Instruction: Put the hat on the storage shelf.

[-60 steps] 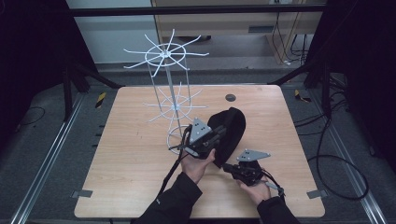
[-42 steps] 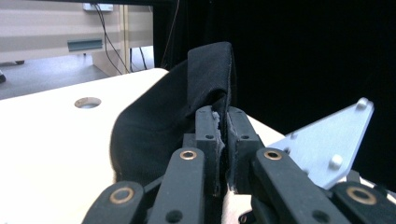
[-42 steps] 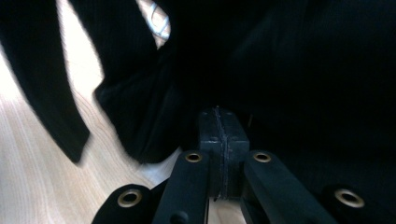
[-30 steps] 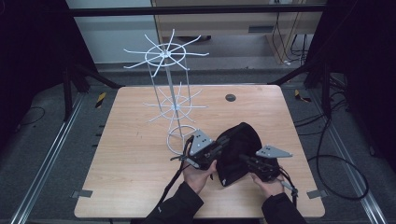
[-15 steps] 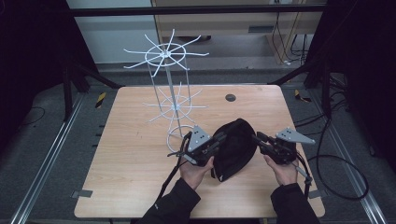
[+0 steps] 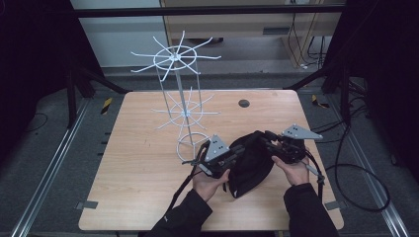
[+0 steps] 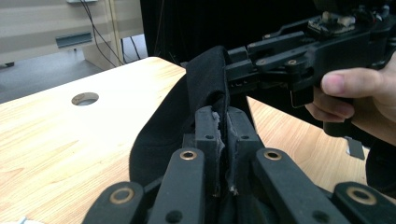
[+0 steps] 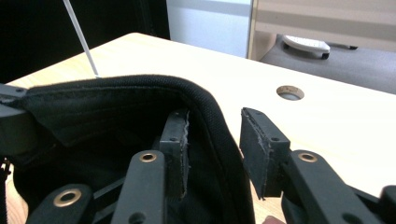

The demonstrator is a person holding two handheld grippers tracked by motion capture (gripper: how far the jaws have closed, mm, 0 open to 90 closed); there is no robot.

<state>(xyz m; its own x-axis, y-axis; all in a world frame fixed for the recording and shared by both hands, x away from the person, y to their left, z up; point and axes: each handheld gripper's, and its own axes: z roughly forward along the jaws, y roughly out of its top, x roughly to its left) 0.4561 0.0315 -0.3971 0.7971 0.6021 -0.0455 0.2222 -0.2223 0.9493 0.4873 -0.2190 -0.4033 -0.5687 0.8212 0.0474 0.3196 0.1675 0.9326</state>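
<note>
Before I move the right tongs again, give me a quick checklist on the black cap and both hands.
1. Left tongs clamped on the cap: ok, the jaws are pressed together on its edge.
2. Right tongs gripping the cap: not ok, the jaws have just been opening; the edge runs between them with a gap on one side.
3. Cap's edge inside the right tongs' jaws: ok, one pad sits inside the cap, the other outside.
4. Cap clear of the wire rack: ok, the rack stands apart to its left.
5. Cap lifted off the table: cannot tell.
</note>
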